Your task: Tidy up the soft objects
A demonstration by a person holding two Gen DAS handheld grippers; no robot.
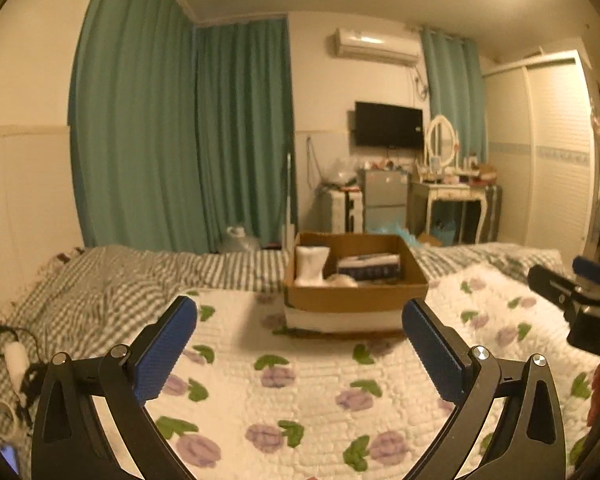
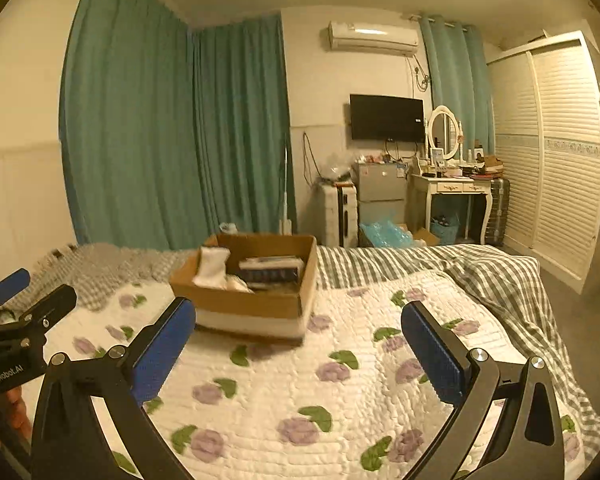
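Observation:
A brown cardboard box (image 1: 356, 298) stands on the bed, on a white quilt with purple flowers (image 1: 300, 392). Inside it a white soft item (image 1: 310, 266) stands at the left, a dark folded item (image 1: 370, 268) lies at the right, and a small pale piece (image 1: 342, 280) lies between them. The box also shows in the right wrist view (image 2: 252, 304) with the white item (image 2: 212, 266) and the dark item (image 2: 272, 272). My left gripper (image 1: 300, 316) is open and empty, short of the box. My right gripper (image 2: 298, 318) is open and empty, to the box's right.
A grey checked sheet (image 1: 112, 280) covers the bed's far and left side. Cables and a white charger (image 1: 14, 360) lie at the left edge. Beyond the bed stand teal curtains (image 1: 180, 140), a small fridge (image 2: 380, 196), a dressing table (image 2: 452, 196) and a louvred wardrobe (image 2: 556, 160).

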